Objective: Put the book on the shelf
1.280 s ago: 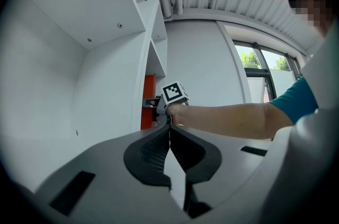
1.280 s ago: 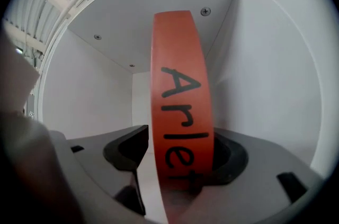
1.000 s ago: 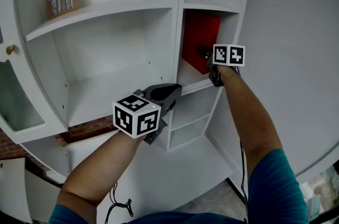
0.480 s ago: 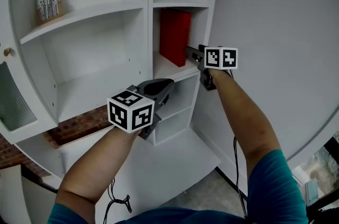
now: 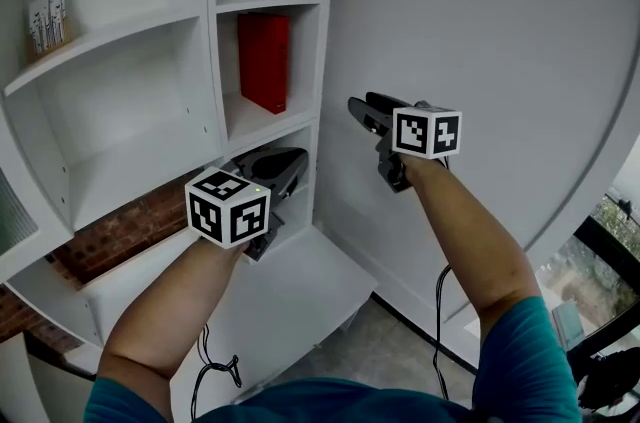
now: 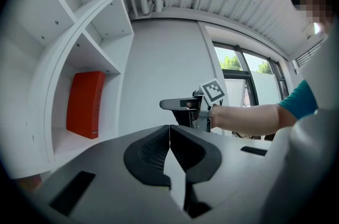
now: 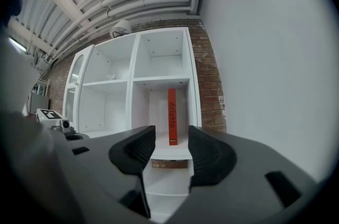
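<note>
Book: book point(image 5: 264, 61) stands upright in a shelf point(image 5: 262, 123) compartment, upper centre-left.
Right gripper point(image 7: 170, 144): well apart from it, jaws closing on nothing.
Left gripper point(image 6: 169, 149): clenched, empty.
Progress: placement judged complete.

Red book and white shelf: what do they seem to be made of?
The red book looks like a stiff hardcover, matte paper or cloth over board: it stands upright on its own and shows no glare. The white shelf looks like painted or laminated wood board: smooth, even, slightly satin, with rows of small peg holes in its walls.
</note>
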Action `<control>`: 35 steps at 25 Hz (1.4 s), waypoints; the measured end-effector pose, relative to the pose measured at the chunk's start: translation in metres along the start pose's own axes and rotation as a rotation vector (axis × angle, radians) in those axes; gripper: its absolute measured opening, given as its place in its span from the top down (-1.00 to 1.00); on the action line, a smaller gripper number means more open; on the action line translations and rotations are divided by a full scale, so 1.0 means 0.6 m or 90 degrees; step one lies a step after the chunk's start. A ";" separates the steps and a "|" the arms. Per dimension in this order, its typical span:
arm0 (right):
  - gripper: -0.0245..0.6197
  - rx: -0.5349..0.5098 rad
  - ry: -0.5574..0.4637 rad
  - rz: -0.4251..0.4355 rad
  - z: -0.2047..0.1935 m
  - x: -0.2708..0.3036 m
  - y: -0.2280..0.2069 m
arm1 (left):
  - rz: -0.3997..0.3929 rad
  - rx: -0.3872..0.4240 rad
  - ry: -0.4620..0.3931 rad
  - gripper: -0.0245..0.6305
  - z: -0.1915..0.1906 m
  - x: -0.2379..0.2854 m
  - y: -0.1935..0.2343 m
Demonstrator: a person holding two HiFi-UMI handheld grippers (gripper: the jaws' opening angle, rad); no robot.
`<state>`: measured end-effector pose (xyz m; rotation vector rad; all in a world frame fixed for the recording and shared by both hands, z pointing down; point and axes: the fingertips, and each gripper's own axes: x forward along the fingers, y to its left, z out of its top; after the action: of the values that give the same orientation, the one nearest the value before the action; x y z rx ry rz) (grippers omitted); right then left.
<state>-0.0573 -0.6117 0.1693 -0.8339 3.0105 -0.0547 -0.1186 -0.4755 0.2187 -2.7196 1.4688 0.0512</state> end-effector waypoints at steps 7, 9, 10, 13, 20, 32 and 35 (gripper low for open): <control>0.51 -0.020 -0.001 -0.051 -0.047 -0.191 -0.024 | -0.050 -0.010 0.014 0.87 -0.053 0.024 -0.083; 0.58 -0.020 -0.001 -0.068 -0.067 -0.244 -0.029 | -0.066 -0.010 0.024 0.87 -0.075 0.030 -0.109; 0.64 -0.021 -0.002 -0.079 -0.077 -0.270 -0.031 | -0.072 -0.011 0.027 0.87 -0.086 0.033 -0.121; 0.75 -0.033 -0.001 -0.106 -0.113 -0.342 -0.034 | -0.090 -0.019 0.037 0.87 -0.120 0.041 -0.154; 0.82 -0.054 0.019 -0.145 -0.208 -0.461 -0.032 | -0.122 -0.031 0.042 0.87 -0.199 0.063 -0.218; 0.85 -0.006 0.062 -0.183 -0.418 -0.558 0.002 | -0.102 -0.098 0.090 0.87 -0.386 0.042 -0.265; 0.85 0.039 0.068 -0.198 -0.469 -0.569 0.005 | -0.094 -0.096 0.111 0.87 -0.430 0.025 -0.273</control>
<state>0.2263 -0.4252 0.4527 -1.3238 2.9240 -0.1995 0.0279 -0.4140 0.4798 -3.0155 1.3479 -0.0881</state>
